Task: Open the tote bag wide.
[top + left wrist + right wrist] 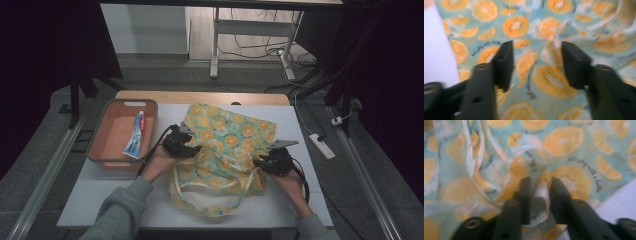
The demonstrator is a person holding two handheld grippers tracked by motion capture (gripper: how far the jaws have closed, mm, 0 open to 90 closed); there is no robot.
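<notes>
A cloth tote bag (227,137) printed with orange slices on pale teal lies on the white table top (100,192), its pale handles looped toward the person. My left gripper (186,145) sits at the bag's left edge, open, its black jaws wide apart over the printed cloth (536,75). My right gripper (264,161) is at the bag's right side, shut on a fold of the bag's cloth (541,195) pinched between its jaws.
A grey bin with an orange inside (107,137) stands at the left of the table and holds a toothpaste tube (135,135). A power strip (322,146) lies on the floor at the right. A desk frame (250,30) stands beyond the table.
</notes>
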